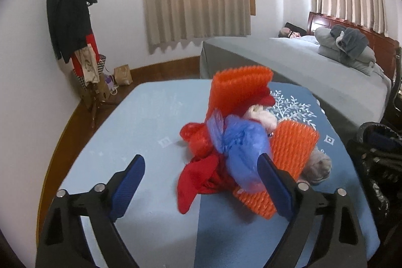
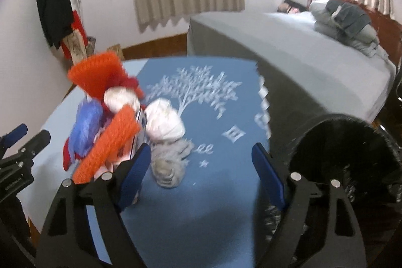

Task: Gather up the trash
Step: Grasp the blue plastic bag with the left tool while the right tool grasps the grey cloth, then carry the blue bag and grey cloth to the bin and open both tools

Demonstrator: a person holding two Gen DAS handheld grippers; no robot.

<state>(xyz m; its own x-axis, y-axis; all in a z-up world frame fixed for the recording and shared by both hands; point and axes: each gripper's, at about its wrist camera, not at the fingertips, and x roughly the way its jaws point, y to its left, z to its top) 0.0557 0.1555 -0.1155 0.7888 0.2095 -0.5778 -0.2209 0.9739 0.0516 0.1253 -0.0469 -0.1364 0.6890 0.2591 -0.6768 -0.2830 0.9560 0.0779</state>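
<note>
Left wrist view: we are holding left gripper (image 1: 202,171) spread wide, nothing pinched; trash pile (image 1: 247,140) of orange foam netting, red and blue bags, crumpled tissue is sitting on blue table cloth (image 1: 140,117), just beyond right finger.

Right wrist view: we are keeping right gripper (image 2: 201,162) spread, empty; pile (image 2: 108,122) lying far left, grey wad (image 2: 167,167) between fingers, black bin (image 2: 351,155) near right.

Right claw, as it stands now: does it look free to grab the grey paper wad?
Probably yes. The right claw is open and the grey paper wad lies just ahead, near its left finger, with bare blue cloth around it. The orange foam net crowds the left side.
</note>
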